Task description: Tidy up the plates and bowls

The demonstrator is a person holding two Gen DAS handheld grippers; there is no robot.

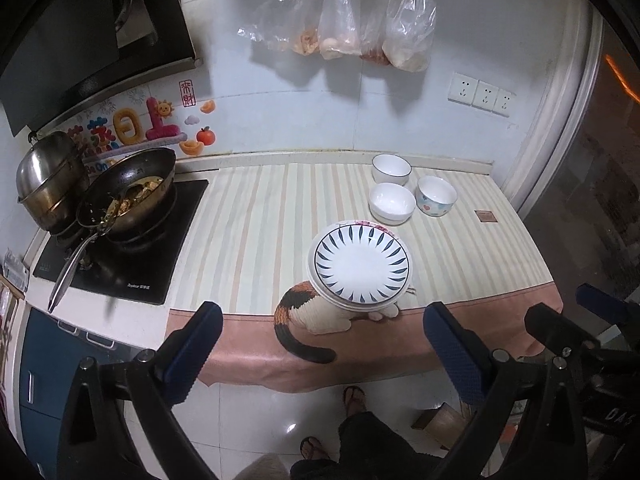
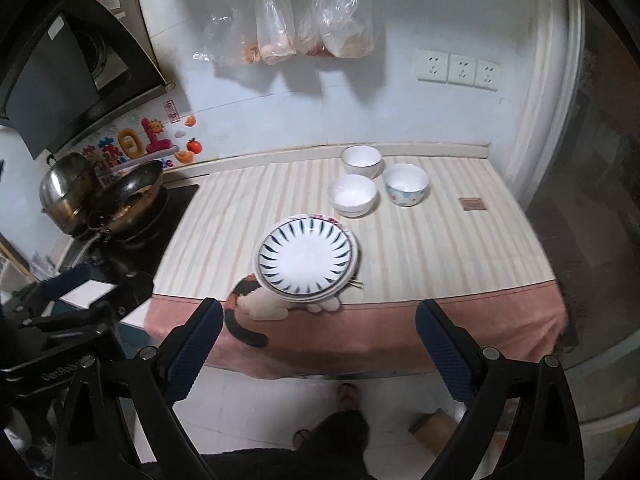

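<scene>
A stack of plates [image 1: 362, 266] [image 2: 307, 255] sits near the front edge of the striped counter cloth; the top plate is white with dark blue leaf marks. Behind it stand three bowls: a white one with a dark rim [image 1: 391, 168] [image 2: 361, 161], a plain white one [image 1: 392, 202] [image 2: 353, 194], and a patterned one [image 1: 436, 195] [image 2: 405, 183]. My left gripper [image 1: 323, 354] is open and empty, held in front of the counter, short of the plates. My right gripper [image 2: 319, 350] is open and empty, also in front of the counter edge.
A wok with food [image 1: 132, 196] [image 2: 128, 196] and a steel pot [image 1: 50, 178] [image 2: 70, 188] stand on the black hob at left. Plastic bags [image 1: 360, 28] hang on the back wall. A small brown square [image 1: 486, 216] lies at right. The person's feet [image 1: 354, 398] are on the floor below.
</scene>
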